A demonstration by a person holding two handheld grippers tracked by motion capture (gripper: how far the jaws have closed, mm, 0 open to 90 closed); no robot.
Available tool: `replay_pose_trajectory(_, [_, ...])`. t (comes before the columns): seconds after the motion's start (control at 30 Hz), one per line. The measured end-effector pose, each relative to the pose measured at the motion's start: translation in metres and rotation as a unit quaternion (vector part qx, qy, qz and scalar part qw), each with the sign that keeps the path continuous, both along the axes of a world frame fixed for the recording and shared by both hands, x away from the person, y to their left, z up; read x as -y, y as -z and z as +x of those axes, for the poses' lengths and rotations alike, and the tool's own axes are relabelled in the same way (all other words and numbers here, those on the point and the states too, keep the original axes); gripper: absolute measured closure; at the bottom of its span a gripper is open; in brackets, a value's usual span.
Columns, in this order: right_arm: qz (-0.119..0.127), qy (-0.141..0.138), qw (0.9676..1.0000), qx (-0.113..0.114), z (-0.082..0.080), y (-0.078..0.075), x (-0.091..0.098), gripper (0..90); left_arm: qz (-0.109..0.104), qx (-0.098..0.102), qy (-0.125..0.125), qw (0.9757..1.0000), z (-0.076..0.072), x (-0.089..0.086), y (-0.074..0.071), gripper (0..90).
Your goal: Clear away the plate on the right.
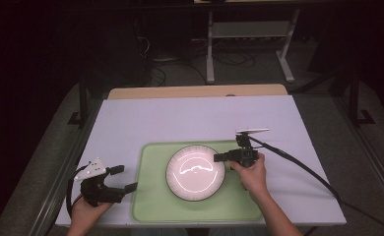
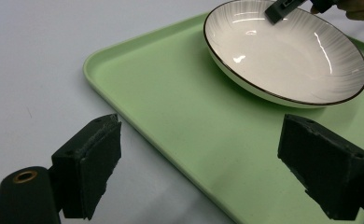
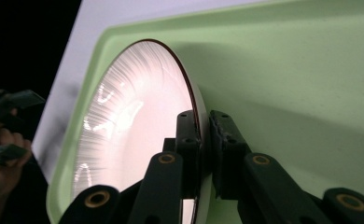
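While unlabelled, plate (image 3: pixel 138 121) in right claw (image 3: pixel 203 140).

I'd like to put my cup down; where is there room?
The table is bare beyond the tray, and right of it past the cable. It is crowded at the plate, which the right tool grips.

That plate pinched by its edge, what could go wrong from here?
The right gripper grips the plate by a narrow bit of its glossy rim alone, so it might slip or tip out if lifted. It could then drop onto the green tray and chip. The left gripper sits open beside the tray, giving no support.
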State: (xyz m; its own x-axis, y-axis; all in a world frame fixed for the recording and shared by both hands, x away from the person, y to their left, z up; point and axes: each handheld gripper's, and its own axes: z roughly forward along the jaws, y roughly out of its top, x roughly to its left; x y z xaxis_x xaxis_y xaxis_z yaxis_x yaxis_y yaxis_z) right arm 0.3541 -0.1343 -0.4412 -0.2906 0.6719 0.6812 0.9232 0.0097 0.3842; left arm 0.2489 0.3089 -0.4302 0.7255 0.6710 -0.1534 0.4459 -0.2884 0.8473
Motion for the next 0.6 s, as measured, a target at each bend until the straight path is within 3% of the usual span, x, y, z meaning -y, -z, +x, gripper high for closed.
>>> replay_pose_trajectory(0.2, [-0.028,0.001,0.9996,-0.002,-0.003,0.009,0.0,83.1,0.001,0.0,0.0,1.0,0.0,0.0,0.0,13.3])
replay_pose_trajectory(0.3, [-0.018,0.004,0.9998,0.0,-0.004,0.012,0.002,83.3,0.001,0.0,0.0,1.0,0.0,0.001,0.0,13.3])
replay_pose_trajectory(0.6, [-0.021,0.003,0.9997,0.011,-0.006,0.012,0.002,83.0,0.004,-0.001,0.001,1.0,0.0,0.002,0.001,13.3])
